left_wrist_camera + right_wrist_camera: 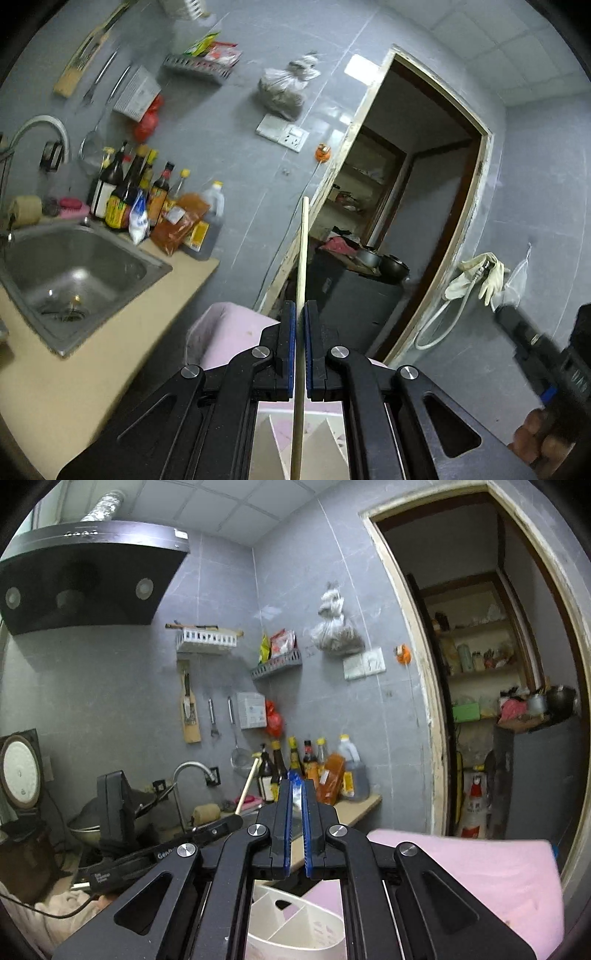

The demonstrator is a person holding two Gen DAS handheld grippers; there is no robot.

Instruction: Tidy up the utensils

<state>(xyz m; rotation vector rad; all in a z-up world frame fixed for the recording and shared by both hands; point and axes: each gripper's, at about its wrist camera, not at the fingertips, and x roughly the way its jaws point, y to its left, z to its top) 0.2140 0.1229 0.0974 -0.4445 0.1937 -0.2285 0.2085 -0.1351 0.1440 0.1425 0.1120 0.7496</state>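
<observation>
Chopstick [302, 295] in left gripper [299, 310] runs past the frame's bottom.

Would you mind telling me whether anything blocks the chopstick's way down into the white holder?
Nothing visible does. The pale wooden chopstick, clamped in the left gripper, already runs down towards the white divided plastic utensil holder directly below.

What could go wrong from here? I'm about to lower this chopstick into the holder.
The left tongs pinch one thin chopstick along a short stretch, so it could pivot or slip. The divided white holder sits low behind the tongs, so aiming is partly blind. The right tongs hover close and could collide.
</observation>
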